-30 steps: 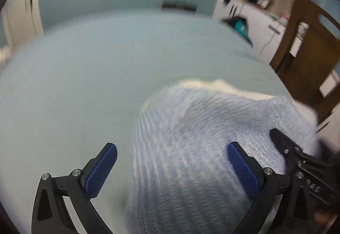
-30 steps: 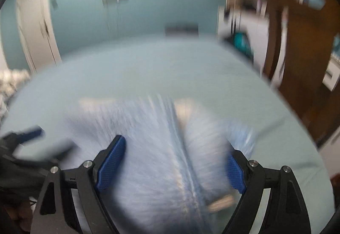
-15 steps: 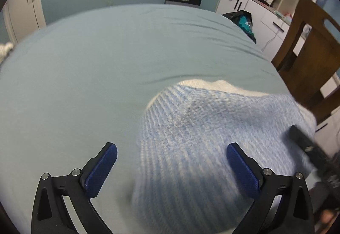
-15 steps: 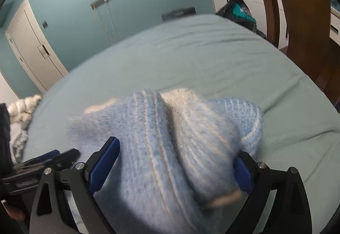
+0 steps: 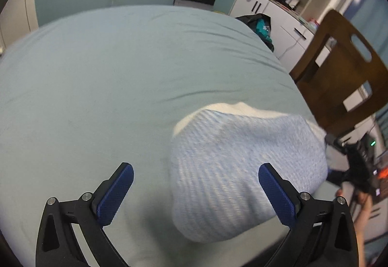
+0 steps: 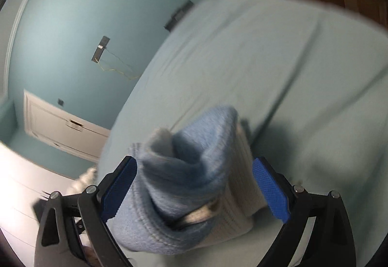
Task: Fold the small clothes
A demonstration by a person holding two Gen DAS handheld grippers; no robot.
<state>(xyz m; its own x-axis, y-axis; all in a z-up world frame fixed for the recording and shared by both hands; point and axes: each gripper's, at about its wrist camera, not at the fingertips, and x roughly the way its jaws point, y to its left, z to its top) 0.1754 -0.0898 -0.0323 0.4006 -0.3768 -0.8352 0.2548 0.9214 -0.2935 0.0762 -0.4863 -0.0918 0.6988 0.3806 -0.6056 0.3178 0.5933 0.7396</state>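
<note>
Fuzzy ribbed blue knit garment (image 5: 245,170) lies bunched on smooth bedsheet (image 5: 121,87).

Bare bedsheet (image 5: 121,77) left and beyond the knit garment (image 5: 242,170); wooden chair (image 5: 339,73) close on the right.

One knitted garment (image 5: 245,170) (pale blue), one bed (image 5: 109,85), one wooden chair (image 5: 339,77), two claws.

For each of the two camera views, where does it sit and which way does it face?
Left wrist: on the left gripper, level, facing along the bed toward the wooden chair; open fingers, a forearm at right.
Right wrist: on the right gripper, rolled sideways, facing the door; open fingers.
Shared: the blue knit garment and the bed.
</note>
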